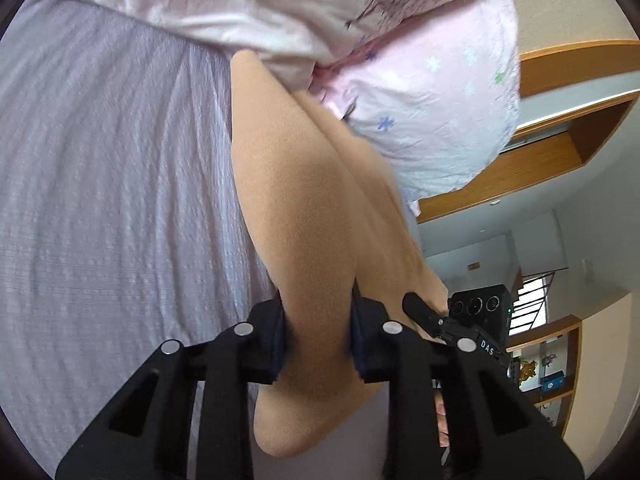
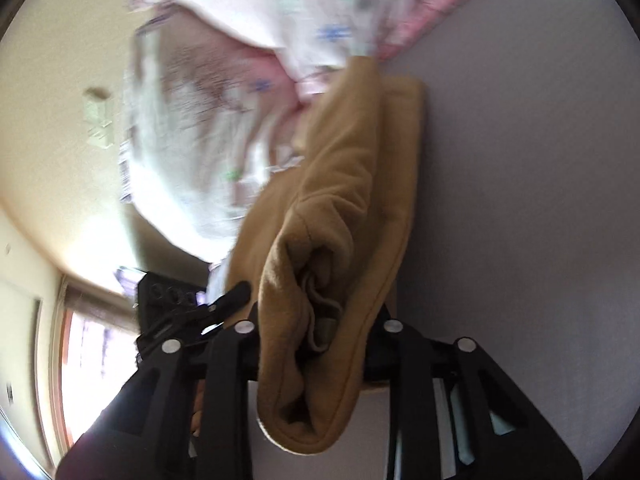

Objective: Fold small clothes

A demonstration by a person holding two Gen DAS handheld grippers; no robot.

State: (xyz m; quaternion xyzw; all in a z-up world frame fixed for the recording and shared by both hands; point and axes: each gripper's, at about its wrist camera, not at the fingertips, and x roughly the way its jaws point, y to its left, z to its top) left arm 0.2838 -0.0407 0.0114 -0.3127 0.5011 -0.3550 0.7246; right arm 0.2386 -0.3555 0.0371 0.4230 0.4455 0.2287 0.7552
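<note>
Over the lilac bedsheet (image 1: pixel 100 160) we hold the tan garment (image 1: pixel 320 208) aloft beside a pink floral cloth (image 1: pixel 432 92), left gripper (image 1: pixel 319 340) and right gripper (image 2: pixel 316 344) both clamped on its edge, folding seemingly only begun.

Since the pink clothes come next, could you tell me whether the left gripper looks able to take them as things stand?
Probably not yet: the left gripper is shut on the tan garment, so its jaws are occupied. The pink clothes lie just beyond, unobstructed.
</note>
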